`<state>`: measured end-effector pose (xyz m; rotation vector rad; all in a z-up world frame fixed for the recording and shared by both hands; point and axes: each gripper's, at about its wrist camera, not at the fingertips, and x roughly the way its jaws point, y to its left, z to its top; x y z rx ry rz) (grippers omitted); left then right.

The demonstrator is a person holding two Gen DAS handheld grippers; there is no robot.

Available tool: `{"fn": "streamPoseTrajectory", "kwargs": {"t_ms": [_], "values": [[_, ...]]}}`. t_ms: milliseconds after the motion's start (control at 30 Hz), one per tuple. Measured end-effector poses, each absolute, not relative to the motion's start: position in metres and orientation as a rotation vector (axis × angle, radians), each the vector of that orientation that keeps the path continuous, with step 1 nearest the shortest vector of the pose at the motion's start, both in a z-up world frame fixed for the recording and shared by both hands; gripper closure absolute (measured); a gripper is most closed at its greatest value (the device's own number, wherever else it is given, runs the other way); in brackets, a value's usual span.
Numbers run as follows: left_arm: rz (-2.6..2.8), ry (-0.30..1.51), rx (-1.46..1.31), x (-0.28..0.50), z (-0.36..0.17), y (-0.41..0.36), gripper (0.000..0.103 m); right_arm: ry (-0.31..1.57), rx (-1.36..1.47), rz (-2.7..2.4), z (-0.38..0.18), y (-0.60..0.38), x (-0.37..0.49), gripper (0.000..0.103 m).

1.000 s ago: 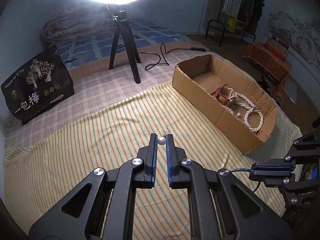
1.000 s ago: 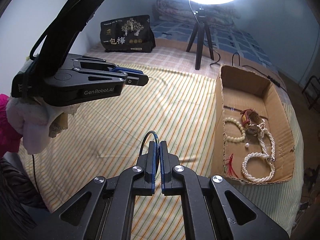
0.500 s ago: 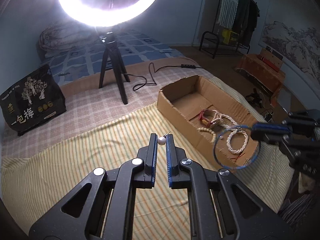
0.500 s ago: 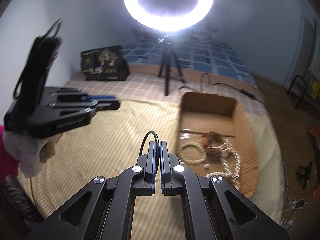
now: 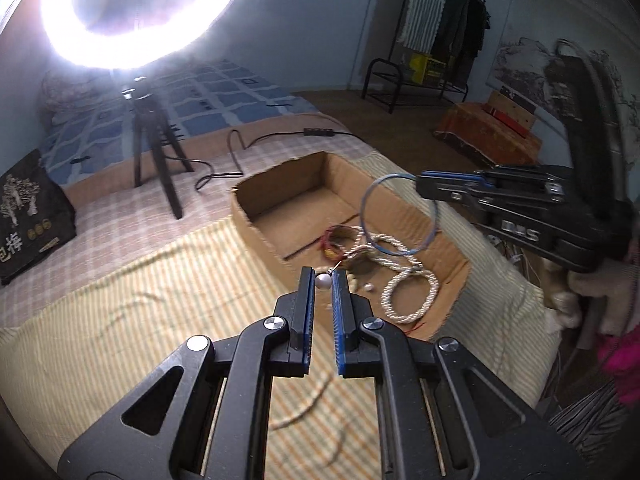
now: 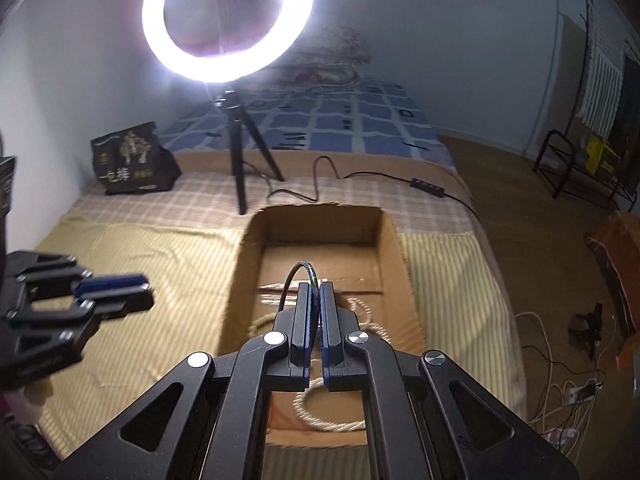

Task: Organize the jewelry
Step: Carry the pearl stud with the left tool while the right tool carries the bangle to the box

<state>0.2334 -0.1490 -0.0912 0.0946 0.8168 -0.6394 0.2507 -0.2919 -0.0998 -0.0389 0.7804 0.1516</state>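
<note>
My left gripper (image 5: 323, 278) is shut on a white pearl earring (image 5: 322, 281), held just above the near wall of the open cardboard box (image 5: 256, 222). My right gripper (image 6: 315, 290) is shut on a thin blue bangle (image 6: 294, 274) and hovers over the box (image 6: 240, 280). In the left wrist view the right gripper (image 5: 422, 184) holds the bangle (image 5: 365, 204) as a ring above the box. Inside lie white bead necklaces (image 5: 408, 294), a red bracelet (image 5: 332, 240) and a loose pearl (image 5: 369, 288).
A ring light on a black tripod (image 5: 160, 160) stands behind the box, with a cable (image 5: 240, 148) across the bed. A black bag (image 5: 28, 216) sits at the far left. The striped cloth (image 5: 140, 320) covers the bed. The floor with clutter lies right.
Both grippers have moved toward the box. The right gripper with the bangle is now over the box interior; the left gripper with the pearl has reached the box's near wall.
</note>
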Motion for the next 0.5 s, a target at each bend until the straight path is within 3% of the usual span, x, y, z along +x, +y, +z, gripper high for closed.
{"fn": "streamPoseTrajectory", "kwargs": {"t_ms": [500], "values": [[-0.662, 0.841, 0.156, 0.237, -0.109, -0.197, 0.097, 0.826, -0.018, 0.12, -0.125, -0.327, 0.279, 0.101]]}}
